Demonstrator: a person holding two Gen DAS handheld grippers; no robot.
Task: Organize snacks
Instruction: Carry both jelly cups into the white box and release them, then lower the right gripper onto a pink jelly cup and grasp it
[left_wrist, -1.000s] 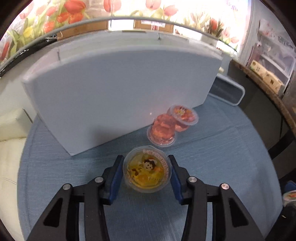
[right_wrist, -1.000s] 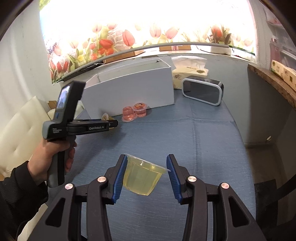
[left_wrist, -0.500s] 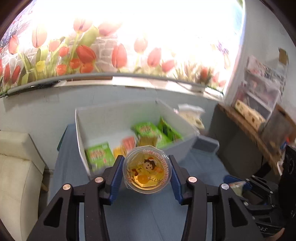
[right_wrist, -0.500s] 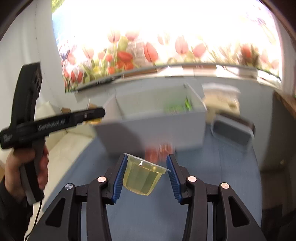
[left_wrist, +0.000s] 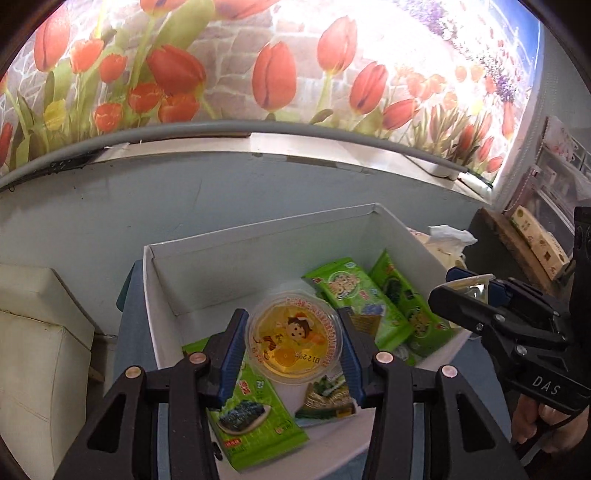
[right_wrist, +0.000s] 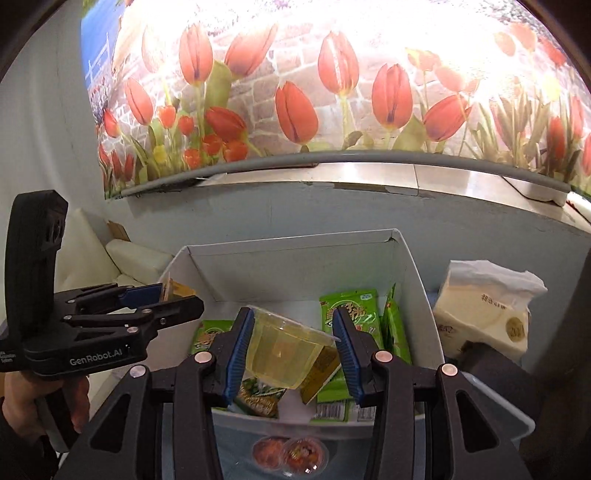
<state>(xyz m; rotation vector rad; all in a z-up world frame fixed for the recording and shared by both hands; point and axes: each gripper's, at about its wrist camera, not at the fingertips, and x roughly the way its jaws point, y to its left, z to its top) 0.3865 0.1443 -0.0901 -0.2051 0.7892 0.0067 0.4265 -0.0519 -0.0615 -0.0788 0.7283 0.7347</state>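
Left tool (left_wrist: 291, 345) grips jelly cup (left_wrist: 292, 338) | right tool (right_wrist: 291, 345) grips yellow cup (right_wrist: 286, 350) | both above box (left_wrist: 258, 236)

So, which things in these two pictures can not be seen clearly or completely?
- Red jelly cups, right wrist view: cut off by the bottom edge and partly behind the white box front wall.
- Seaweed snack packets, left wrist view: partly covered by the left claw and its yellow jelly cup.
- Tissue pack: printed text too small to read.
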